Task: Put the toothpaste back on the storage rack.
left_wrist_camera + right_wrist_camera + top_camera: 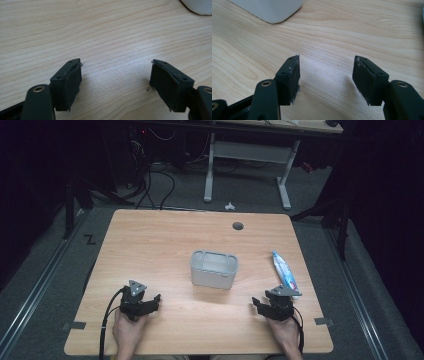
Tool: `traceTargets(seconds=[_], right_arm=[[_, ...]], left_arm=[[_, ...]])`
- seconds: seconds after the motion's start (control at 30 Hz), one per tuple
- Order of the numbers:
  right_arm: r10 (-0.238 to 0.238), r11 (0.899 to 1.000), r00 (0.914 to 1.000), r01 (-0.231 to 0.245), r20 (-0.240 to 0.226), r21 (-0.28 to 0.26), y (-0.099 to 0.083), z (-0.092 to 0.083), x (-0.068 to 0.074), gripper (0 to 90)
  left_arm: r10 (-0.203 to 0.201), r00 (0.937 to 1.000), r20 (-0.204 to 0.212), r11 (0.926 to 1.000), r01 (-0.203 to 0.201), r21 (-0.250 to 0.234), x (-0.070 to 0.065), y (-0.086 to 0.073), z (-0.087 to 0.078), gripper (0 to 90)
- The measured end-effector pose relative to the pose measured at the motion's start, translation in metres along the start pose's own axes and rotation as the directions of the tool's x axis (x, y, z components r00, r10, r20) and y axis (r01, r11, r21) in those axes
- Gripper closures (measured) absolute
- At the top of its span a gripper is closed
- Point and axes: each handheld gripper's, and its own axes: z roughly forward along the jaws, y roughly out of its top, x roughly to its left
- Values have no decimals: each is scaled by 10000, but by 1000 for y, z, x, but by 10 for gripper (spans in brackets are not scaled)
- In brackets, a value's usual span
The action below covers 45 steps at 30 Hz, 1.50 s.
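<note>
A grey open-topped box [214, 269] stands at the middle of the wooden table [165, 235]. A white and blue tube [285, 274] lies to its right, near the table's right edge. My left gripper [150, 303] rests near the front left, held in a hand, and its jaws stand open over bare wood [116, 75]. My right gripper [265, 306] rests near the front right, just in front of the tube's near end, jaws open with nothing between them [326, 72]. The box's corner [272, 10] lies ahead in the right gripper view and at the top right [200, 6] in the left gripper view.
A dark round hole [238, 226] sits near the table's far edge. Behind the table stand a white desk frame [250, 155] and cables [150, 180] on the grey floor. Bare wood lies between the two grippers and the box.
</note>
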Motion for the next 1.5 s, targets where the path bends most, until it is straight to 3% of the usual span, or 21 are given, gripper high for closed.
traceTargets(seconds=[1.0,1.5], right_arm=[[412,9985,9986,-400,322,-376,-5,-34,-16,415],[490,9975,9954,-446,818,-539,-5,-49,-32,418]], left_arm=[[-28,10000,21,10000,28,-16,0,0,0,258],[-30,10000,22,10000,30,-17,0,0,0,258]])
